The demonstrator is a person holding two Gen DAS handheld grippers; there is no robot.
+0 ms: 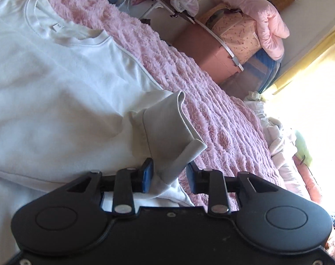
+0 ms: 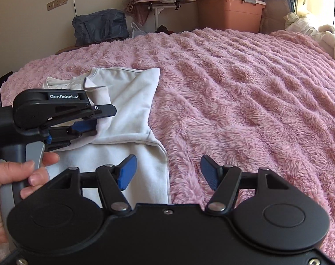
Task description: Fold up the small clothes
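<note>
Your white T-shirt (image 2: 127,114) lies at the left of the pink fleece blanket (image 2: 244,92), its folded sleeve (image 1: 167,132) standing loose between the parted pads of your left gripper (image 1: 169,176), while your right gripper (image 2: 168,172) hangs released over the shirt's right edge, bare blanket stretching rightward.

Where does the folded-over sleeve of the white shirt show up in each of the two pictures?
Left wrist view: the sleeve stands lower centre, between the open left gripper pads.
Right wrist view: the sleeve lies left of centre, at the left gripper's tips.
Shared landmark: the brown storage bin beyond the pink blanket.
</note>
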